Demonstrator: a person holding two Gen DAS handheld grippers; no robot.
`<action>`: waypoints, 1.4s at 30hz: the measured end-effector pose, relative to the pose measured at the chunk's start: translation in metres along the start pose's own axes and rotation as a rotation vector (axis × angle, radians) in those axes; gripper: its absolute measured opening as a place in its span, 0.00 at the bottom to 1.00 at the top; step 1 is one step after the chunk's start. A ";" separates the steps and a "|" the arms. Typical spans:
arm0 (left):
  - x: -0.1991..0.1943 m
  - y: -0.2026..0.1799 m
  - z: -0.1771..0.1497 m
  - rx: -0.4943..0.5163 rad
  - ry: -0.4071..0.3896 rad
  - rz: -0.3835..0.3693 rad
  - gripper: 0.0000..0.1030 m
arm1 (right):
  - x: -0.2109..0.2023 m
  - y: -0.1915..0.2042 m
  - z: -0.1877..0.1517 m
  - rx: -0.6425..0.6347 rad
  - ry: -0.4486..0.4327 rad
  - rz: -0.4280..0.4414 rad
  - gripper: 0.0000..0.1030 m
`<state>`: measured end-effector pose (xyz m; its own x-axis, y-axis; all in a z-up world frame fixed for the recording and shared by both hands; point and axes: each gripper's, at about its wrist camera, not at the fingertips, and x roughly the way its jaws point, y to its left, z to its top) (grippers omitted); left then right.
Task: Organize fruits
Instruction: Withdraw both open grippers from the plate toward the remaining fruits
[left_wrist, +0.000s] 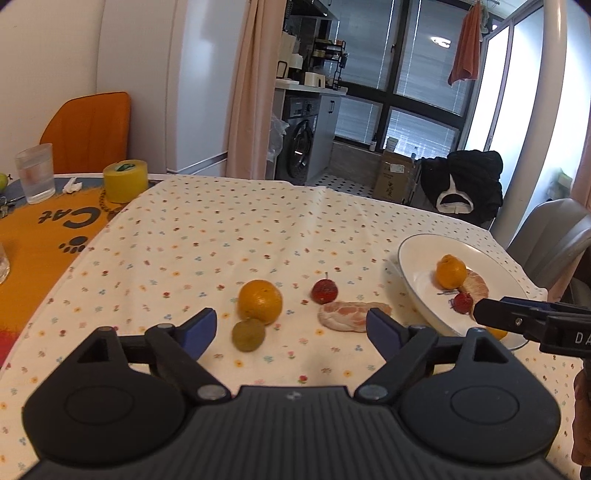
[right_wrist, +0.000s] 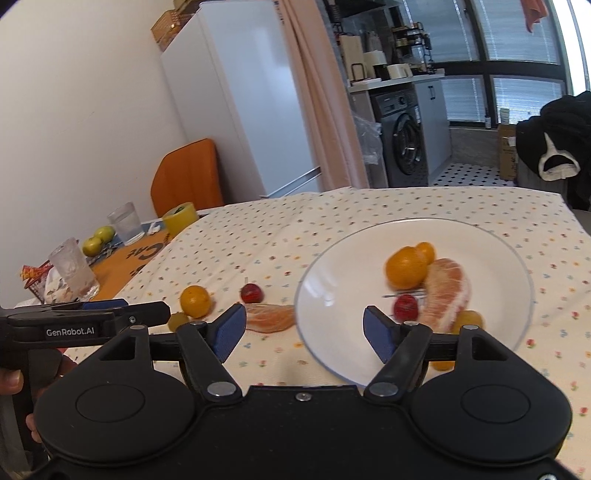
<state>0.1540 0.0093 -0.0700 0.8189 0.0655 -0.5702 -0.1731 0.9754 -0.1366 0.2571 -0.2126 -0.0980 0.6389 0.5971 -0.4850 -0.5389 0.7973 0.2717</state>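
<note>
Lying ahead of spread jaws: orange (left_wrist: 260, 299)

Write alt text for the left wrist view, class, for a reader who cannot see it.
The open left gripper hovers over a floral tablecloth where an orange, a small green fruit, a red fruit and a peeled citrus piece lie. A white plate at right holds more fruit.
</note>
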 end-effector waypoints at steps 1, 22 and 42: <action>-0.001 0.002 0.000 -0.001 -0.001 0.005 0.85 | 0.001 0.003 0.000 -0.007 -0.001 0.005 0.72; -0.018 0.052 -0.005 -0.025 -0.014 0.058 0.91 | 0.034 0.059 0.010 -0.115 0.044 0.045 0.87; -0.003 0.075 -0.010 -0.070 -0.014 0.030 0.91 | 0.076 0.079 -0.007 -0.095 0.156 -0.052 0.79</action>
<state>0.1329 0.0802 -0.0868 0.8202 0.0981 -0.5636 -0.2355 0.9558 -0.1763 0.2593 -0.1048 -0.1188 0.5781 0.5283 -0.6218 -0.5614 0.8106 0.1668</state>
